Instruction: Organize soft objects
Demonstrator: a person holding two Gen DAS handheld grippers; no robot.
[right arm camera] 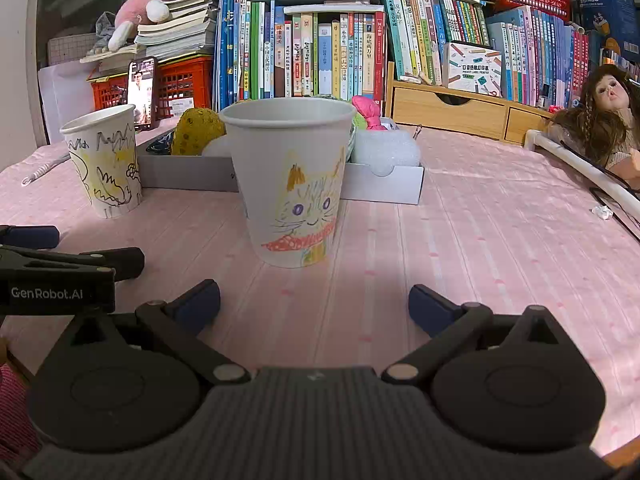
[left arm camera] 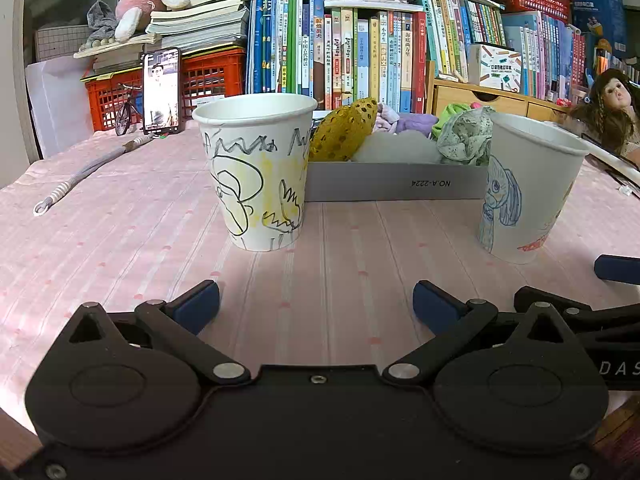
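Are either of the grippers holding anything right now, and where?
Nothing is held: the left gripper and right gripper are both open over the tablecloth.

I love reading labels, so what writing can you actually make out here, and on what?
"NO.A-2224", upside down, on the grey box.
"GenRobot.AI" on the left tongs.
"DAS", cut off, on the right tongs.
"POCKET LABEL PRINTER" on the white carton.
Book spines: too small to read.
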